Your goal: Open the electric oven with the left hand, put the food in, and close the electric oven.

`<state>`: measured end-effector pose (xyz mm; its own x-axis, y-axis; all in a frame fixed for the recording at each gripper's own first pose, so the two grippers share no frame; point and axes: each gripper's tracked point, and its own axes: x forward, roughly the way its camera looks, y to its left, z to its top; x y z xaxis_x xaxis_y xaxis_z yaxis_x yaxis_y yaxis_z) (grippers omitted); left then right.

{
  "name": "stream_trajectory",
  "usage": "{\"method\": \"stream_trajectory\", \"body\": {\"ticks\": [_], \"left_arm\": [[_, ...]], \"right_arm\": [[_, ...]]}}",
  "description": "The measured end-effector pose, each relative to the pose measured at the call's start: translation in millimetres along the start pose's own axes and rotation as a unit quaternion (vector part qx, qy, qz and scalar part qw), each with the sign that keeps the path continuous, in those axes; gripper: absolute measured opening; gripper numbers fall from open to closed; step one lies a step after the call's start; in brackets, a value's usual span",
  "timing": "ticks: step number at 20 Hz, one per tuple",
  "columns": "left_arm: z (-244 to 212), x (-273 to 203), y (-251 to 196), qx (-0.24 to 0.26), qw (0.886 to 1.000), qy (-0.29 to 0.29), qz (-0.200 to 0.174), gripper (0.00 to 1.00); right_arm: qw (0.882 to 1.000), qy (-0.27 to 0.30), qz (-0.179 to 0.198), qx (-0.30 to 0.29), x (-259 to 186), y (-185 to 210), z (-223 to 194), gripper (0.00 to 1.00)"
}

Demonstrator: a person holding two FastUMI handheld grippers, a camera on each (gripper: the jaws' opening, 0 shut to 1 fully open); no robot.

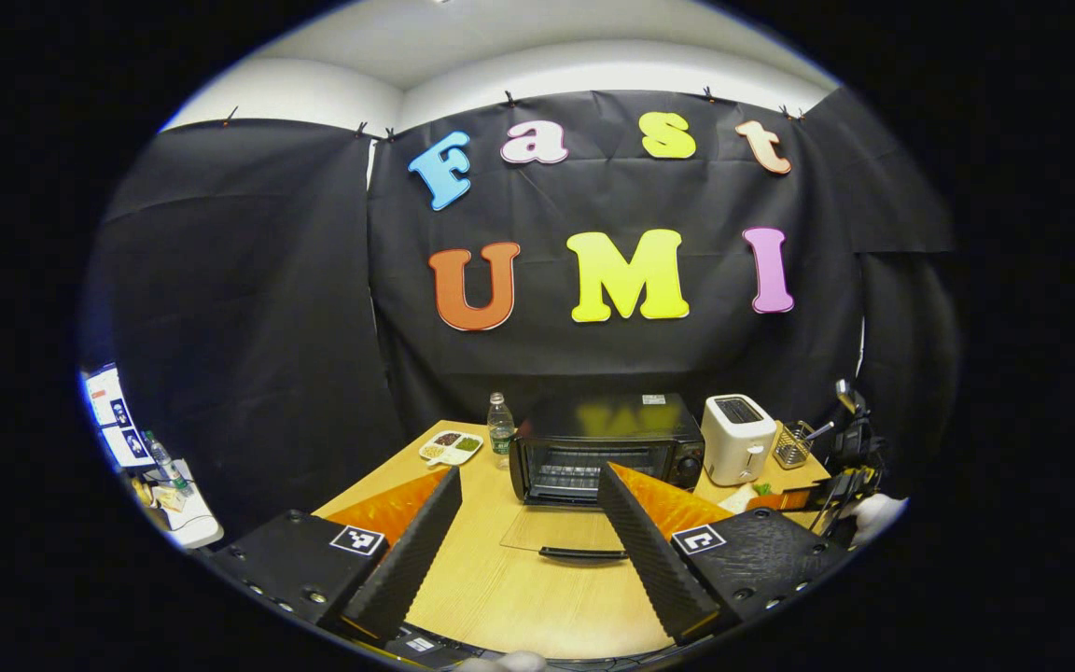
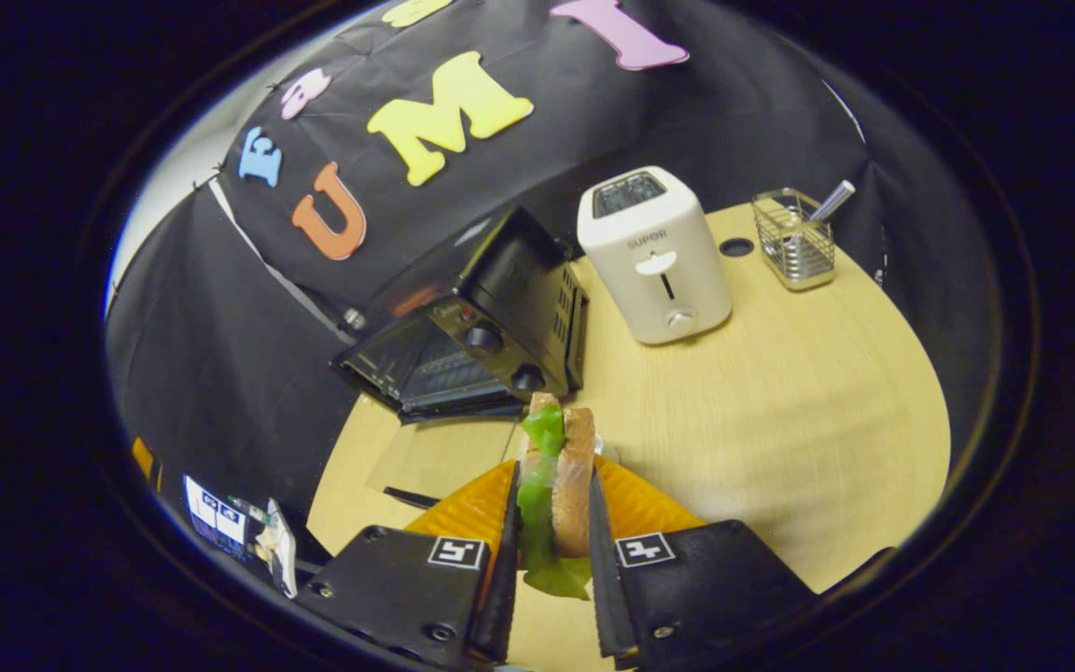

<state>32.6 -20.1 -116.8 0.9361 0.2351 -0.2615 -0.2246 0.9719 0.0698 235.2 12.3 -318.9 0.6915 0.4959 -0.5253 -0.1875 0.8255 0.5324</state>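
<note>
The black electric oven [image 1: 607,446] stands at the middle of the wooden table, its glass door [image 1: 561,532] folded down flat with the handle [image 1: 584,553] toward me. My left gripper [image 1: 530,537] is open, held back from the door with nothing between its fingers. In the right gripper view the oven [image 2: 472,327] lies to the upper left, door down. My right gripper [image 2: 551,523] is shut on a sandwich [image 2: 556,481] of brown bread with green lettuce, held upright above the table to the right of the oven. The right gripper and its hand also appear at the far right [image 1: 850,495].
A white toaster [image 1: 736,437] stands right of the oven, with a wire utensil holder [image 1: 791,445] beyond it. Left of the oven are a water bottle [image 1: 500,427] and a divided dish of foods [image 1: 451,447]. Black cloth walls close the back.
</note>
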Motion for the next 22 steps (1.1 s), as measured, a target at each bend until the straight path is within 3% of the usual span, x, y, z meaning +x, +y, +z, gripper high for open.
{"method": "stream_trajectory", "body": {"ticks": [7, 9, 10, 11, 14, 15, 16, 22], "left_arm": [[-20.3, -2.5, 7.2, 0.013, 0.998, 0.010, -0.063, 0.96], [-28.4, -4.7, 11.9, 0.021, 0.995, 0.014, -0.092, 0.96], [-30.6, -5.9, 15.7, 0.024, 0.994, 0.011, -0.105, 0.96], [-36.1, -6.5, 21.1, 0.029, 0.993, 0.015, -0.112, 0.96], [-46.2, -11.1, 37.6, 0.030, 0.991, 0.019, -0.126, 0.96], [-45.7, -13.5, 40.4, 0.028, 0.991, 0.013, -0.131, 0.96], [-45.5, -16.9, 40.8, 0.027, 0.990, 0.008, -0.138, 0.96], [-49.4, -20.3, 50.3, 0.016, 0.988, -0.002, -0.154, 0.96]], "right_arm": [[0.988, -0.131, 0.024, 0.081, -13.0, 96.0, 25.6, 0.38], [0.981, -0.157, 0.023, 0.113, 3.2, 118.9, 14.5, 0.38], [0.977, -0.170, 0.023, 0.131, 13.4, 129.1, 5.6, 0.29], [0.971, -0.181, 0.021, 0.152, 23.4, 136.7, -3.5, 0.38], [0.954, -0.206, 0.022, 0.214, 55.5, 157.6, -24.6, 0.38], [0.949, -0.213, 0.019, 0.231, 63.6, 162.6, -27.2, 0.28], [0.946, -0.215, 0.016, 0.243, 75.9, 165.8, -31.6, 0.38], [0.923, -0.240, -0.003, 0.299, 141.2, 182.7, -30.1, 0.37]]}}
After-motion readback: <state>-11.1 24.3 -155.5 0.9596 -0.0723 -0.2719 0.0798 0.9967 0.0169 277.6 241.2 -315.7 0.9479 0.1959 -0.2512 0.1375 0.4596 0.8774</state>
